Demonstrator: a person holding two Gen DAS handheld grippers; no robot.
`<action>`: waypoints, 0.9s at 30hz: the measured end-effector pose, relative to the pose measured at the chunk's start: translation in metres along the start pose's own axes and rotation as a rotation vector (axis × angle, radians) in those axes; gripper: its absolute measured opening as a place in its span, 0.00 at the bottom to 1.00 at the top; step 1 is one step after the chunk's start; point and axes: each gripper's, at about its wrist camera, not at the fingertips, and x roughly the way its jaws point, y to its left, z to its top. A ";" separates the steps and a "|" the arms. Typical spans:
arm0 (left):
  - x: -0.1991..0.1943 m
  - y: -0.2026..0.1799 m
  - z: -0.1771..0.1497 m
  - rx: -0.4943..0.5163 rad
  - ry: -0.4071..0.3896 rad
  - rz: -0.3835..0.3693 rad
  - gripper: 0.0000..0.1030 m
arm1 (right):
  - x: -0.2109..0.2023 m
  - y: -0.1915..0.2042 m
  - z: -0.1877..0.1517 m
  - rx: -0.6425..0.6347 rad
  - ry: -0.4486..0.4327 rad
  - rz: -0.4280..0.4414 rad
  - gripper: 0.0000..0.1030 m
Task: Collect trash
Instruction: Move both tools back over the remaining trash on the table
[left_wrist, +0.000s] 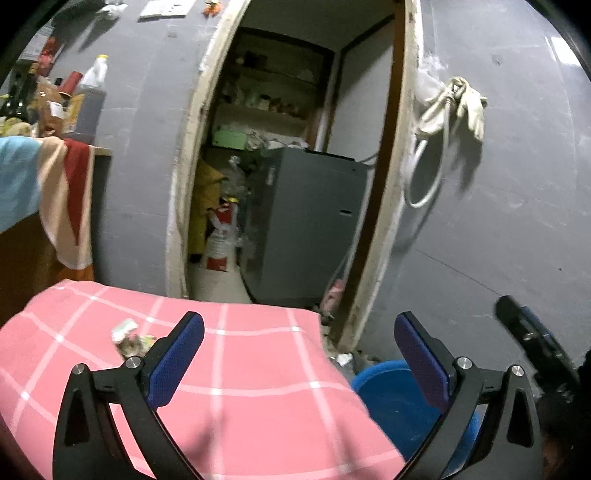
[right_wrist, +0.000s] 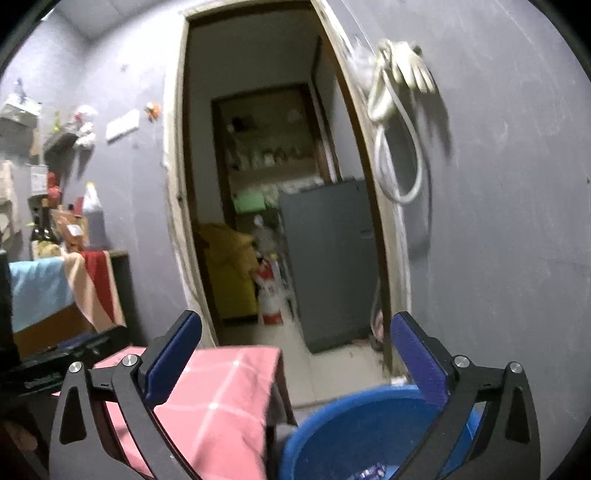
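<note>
On the left, a crumpled wrapper (left_wrist: 127, 338) lies on the pink checked tabletop (left_wrist: 258, 369), just ahead of the left gripper (left_wrist: 299, 354), whose jaws are spread and empty. To the right, the right gripper (right_wrist: 295, 354), likewise spread and empty, hangs over the blue bin (right_wrist: 354, 432). I judge it between drops; next, reach for that wrapper

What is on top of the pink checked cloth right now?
A small crumpled wrapper lies on the pink checked cloth. The left jaws hide part of the cloth near it, so more could lie there.
</note>
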 end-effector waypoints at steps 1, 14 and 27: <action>-0.003 0.005 0.000 -0.001 -0.011 0.010 0.98 | -0.003 0.005 0.001 -0.009 -0.026 0.014 1.00; -0.039 0.067 0.000 0.005 -0.106 0.117 0.98 | 0.000 0.062 -0.001 -0.108 -0.164 0.112 1.00; -0.039 0.148 -0.002 -0.017 -0.021 0.238 0.98 | 0.040 0.117 -0.018 -0.168 -0.099 0.278 1.00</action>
